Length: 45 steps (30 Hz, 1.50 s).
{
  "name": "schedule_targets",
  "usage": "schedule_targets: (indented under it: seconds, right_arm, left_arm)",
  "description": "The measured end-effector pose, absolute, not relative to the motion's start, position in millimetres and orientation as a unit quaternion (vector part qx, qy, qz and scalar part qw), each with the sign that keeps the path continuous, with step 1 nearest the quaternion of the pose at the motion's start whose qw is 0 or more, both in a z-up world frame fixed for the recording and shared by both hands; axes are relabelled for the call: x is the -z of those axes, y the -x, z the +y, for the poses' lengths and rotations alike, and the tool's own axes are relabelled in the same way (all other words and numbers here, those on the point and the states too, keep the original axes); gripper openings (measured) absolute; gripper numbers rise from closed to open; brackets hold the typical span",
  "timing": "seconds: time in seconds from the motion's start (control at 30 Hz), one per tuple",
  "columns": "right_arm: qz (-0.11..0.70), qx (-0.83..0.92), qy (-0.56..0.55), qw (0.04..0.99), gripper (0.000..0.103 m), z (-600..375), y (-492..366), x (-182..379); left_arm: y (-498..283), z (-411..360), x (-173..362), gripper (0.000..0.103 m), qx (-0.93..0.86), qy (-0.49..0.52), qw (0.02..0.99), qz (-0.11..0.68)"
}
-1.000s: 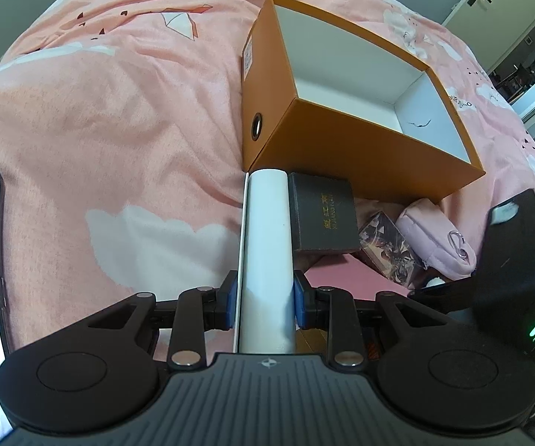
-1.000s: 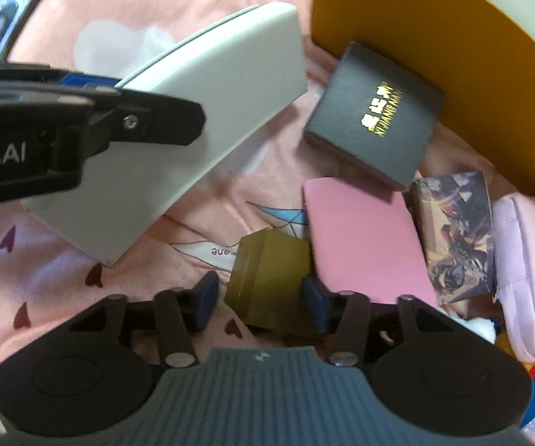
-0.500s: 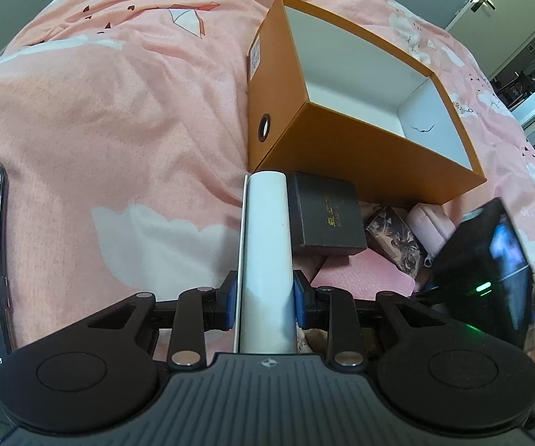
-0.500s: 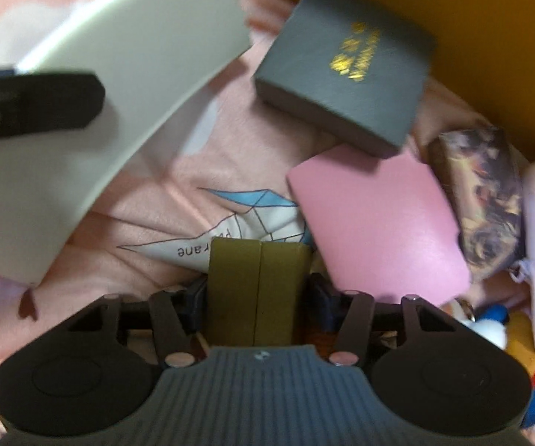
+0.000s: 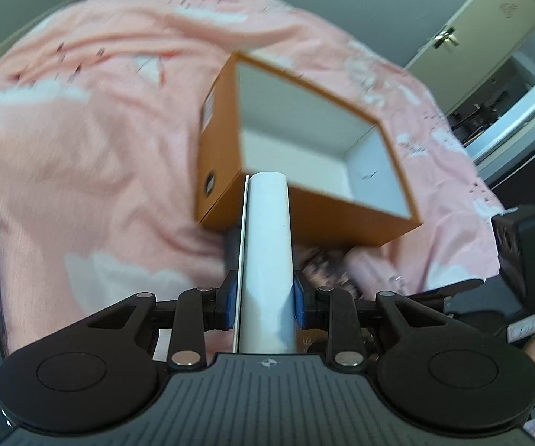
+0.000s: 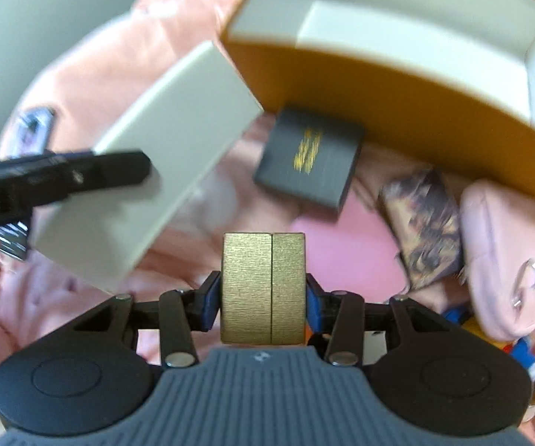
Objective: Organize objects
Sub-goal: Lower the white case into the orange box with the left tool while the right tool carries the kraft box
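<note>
Gripping flat white box (image 5: 265,245), left jaws clamped; right jaws closing on textured gold box (image 6: 263,288).

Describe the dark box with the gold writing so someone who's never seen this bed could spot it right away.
Find the big open orange box on the pink bedspread. Right at the foot of its near wall lies a small, flat, square black box. Unlike the pink pad, the patterned pack and the pink pouch beside it, it is dark with gold lettering on its lid.
</note>
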State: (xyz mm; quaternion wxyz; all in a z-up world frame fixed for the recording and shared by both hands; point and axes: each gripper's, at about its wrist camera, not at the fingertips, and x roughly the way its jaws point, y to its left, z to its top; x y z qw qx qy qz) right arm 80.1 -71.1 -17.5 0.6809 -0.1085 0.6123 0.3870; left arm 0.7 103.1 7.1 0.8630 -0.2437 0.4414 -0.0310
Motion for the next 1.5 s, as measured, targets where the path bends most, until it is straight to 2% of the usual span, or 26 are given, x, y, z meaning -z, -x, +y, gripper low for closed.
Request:
schedule_targets:
  seconds: [0.27, 0.47, 0.73, 1.17, 1.27, 1.37, 1.5]
  right_arm:
    - [0.531, -0.402, 0.036, 0.745, 0.047, -125, -107, -33]
    - [0.506, -0.368, -0.031, 0.779, 0.047, -156, -167, -51]
    - [0.529, -0.327, -0.066, 0.780, 0.047, -150, -237, 1]
    - [0.571, -0.329, -0.059, 0.750, 0.047, -144, -274, 33]
    - [0.575, -0.329, -0.054, 0.747, 0.047, -143, -274, 38]
    - [0.579, -0.328, -0.052, 0.745, 0.047, -144, -273, 43]
    - [0.582, -0.323, -0.047, 0.745, 0.047, -143, -273, 47]
  left_arm:
    - [-53, 75, -50, 0.032, 0.057, 0.181, 0.893, 0.407]
    - [-116, 54, -54, 0.032, 0.043, 0.107, 0.904, 0.412]
    - [-191, 38, -3, 0.032, 0.003, 0.007, 0.882, 0.471]
    - [-209, -2, 67, 0.033, -0.052, -0.190, 0.825, 0.530]
    - [-210, -6, 73, 0.033, -0.047, -0.189, 0.814, 0.547]
    - [-212, 1, 75, 0.033, -0.023, -0.135, 0.811, 0.569]
    - [-207, 5, 68, 0.034, -0.017, -0.109, 0.820, 0.562]
